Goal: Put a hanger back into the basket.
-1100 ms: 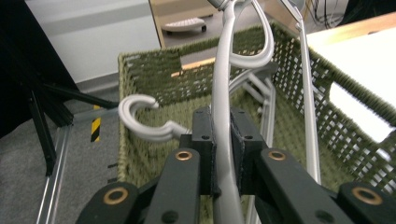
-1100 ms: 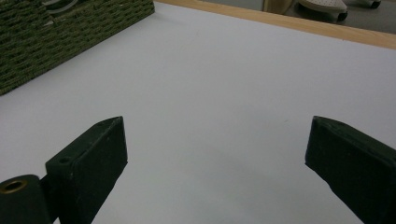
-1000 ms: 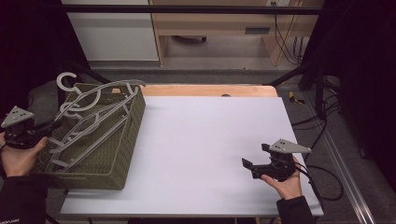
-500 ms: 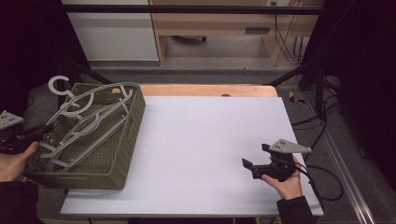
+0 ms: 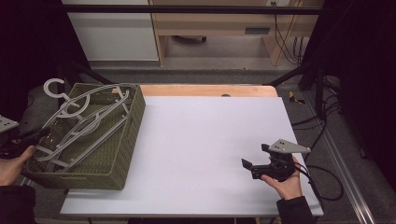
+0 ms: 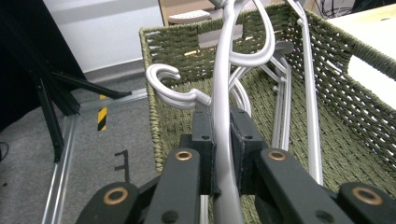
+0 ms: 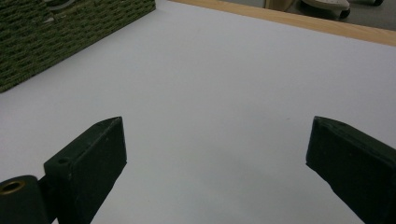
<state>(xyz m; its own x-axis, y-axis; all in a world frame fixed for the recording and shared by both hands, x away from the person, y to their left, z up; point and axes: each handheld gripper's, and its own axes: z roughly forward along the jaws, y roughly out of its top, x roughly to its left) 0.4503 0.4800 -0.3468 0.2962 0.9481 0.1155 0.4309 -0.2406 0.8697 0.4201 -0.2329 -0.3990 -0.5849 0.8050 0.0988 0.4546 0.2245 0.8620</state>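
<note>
Left gripper [image 6: 222, 144] clamped on a grey hanger [image 6: 223, 93] at the basket's left edge

The hanger lies among others in the woven green basket [image 5: 122, 140] — on the white table [image 5: 205, 140] the right gripper [image 5: 250, 166] rests, jaws wide apart, holding nothing.

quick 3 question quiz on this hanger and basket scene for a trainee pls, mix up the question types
1. True or false: the left gripper is shut on a grey hanger.
2. Where does the woven green basket sit on the white table? A) at its left edge B) in the middle C) at its far right corner
3. In a few words: how do the jaws of the right gripper stand, and what is between them?

Key
1. True: its pads clamp the hanger's bar, as the left gripper view shows.
2. A
3. Wide apart, with nothing between them; bare table lies beyond.
</note>
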